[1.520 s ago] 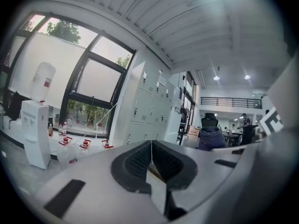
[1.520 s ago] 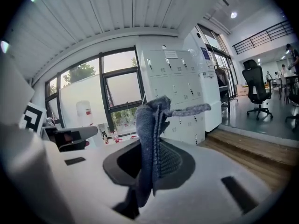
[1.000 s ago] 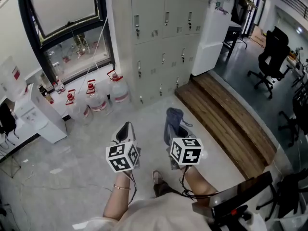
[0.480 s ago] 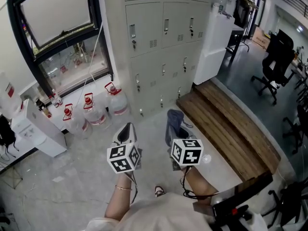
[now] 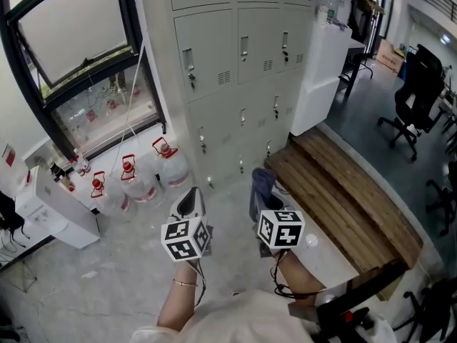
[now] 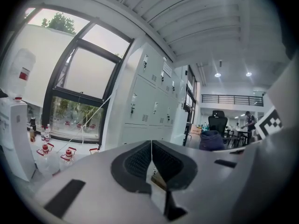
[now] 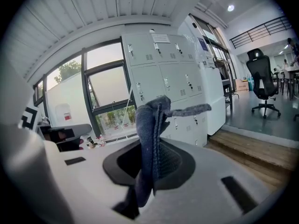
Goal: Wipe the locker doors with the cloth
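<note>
A crumpled blue-grey cloth is pinched upright in the right gripper; shut pale grey metal locker doors are seen far beyond.

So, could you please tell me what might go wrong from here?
1. The cloth is pinched in the jaws of the right gripper with a loose flap sticking out. That flap might snag on a latch of the locker doors and pull free.
2. Water jugs and a wooden platform flank the floor before the lockers, so stepping closer risks a knock or trip.
</note>
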Tool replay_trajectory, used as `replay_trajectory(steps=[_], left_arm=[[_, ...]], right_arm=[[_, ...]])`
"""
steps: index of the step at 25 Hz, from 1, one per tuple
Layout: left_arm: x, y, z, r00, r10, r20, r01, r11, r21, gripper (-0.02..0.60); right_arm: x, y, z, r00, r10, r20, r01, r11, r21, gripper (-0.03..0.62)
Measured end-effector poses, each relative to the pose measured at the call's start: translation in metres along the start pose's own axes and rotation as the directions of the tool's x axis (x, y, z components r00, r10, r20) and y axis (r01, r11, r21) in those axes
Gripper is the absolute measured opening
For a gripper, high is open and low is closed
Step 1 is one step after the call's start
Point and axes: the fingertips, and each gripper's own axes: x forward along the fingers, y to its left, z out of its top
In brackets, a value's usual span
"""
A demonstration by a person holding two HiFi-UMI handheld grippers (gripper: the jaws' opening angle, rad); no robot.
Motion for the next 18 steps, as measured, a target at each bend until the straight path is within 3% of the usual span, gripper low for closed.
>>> replay_trajectory(steps=[11, 18], left_arm=[[0.043, 0.01, -0.009, 1.0, -0.005, -0.025, 0.005, 1.0, -0.015, 0.009], [0.102, 0.024, -0.002, 0.999, -0.03, -0.026, 0.03, 1.0, 0.0, 0.009]], right_arm=[[0.044, -0.011, 0.007, 1.0, 0.005, -0.022, -0.006, 1.0, -0.015, 0.043], [0.092, -0.03, 0.016, 0.999, -0.027, -0.025, 0.027, 1.0, -0.011, 0.043]])
